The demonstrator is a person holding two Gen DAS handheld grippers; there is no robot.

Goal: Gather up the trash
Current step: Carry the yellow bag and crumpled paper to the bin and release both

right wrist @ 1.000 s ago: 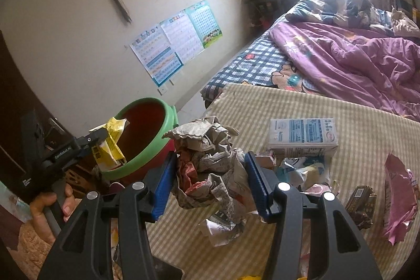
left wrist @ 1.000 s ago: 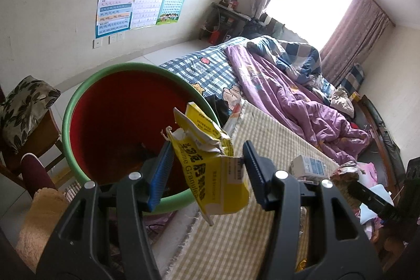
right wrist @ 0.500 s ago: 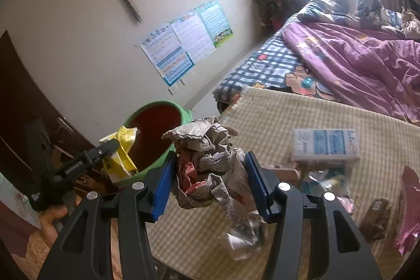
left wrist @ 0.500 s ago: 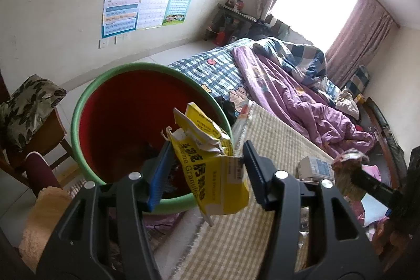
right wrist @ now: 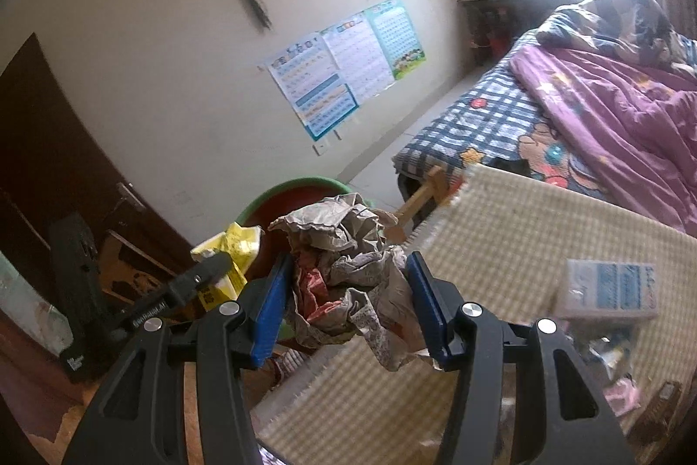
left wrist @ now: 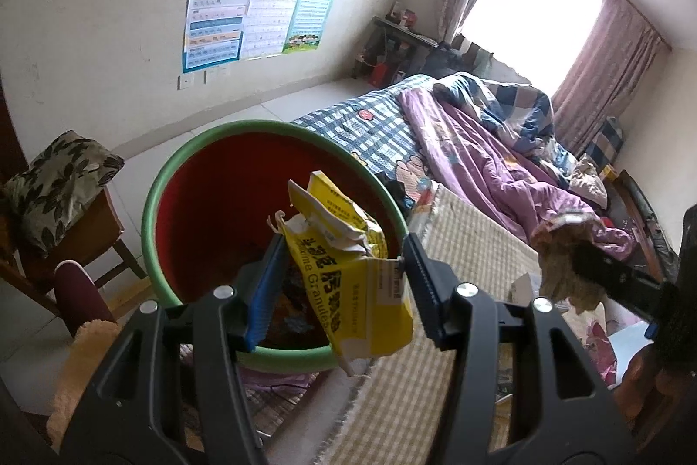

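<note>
Left wrist view first: the left gripper (left wrist: 344, 273) is clamped on a crumpled yellow packet (left wrist: 348, 282), both pads pressing its sides, and the packet hangs right over the near rim of the red bin (left wrist: 209, 212) with the green lip. Some dark litter already lies at the bottom. That packet looks light and floppy, thin printed card or foil, so it should simply drop once let go; a squeeze across its folded middle, as here, is plenty. To the right of the bin, the checked cloth on the counter (left wrist: 461, 238) runs off toward the bed (left wrist: 501, 160). At the right edge the right gripper (left wrist: 579, 269) comes into frame, carrying a ball of paper.

Over to the right wrist view: the right gripper (right wrist: 346, 303) is gripping a crumpled newspaper wad (right wrist: 348, 273), pads sunk into both flanks. It is soft, springy and nearly weightless, with loose tails dangling below, and those could snag on the bin rim, so I would carry it well over the opening. The bin (right wrist: 279, 199) sits just beyond, with the left gripper (right wrist: 218, 264) and its yellow packet beside the rim. A blue-and-white carton (right wrist: 610, 286) and other scraps wait on the counter to the right, apparently yet to be collected.
</note>
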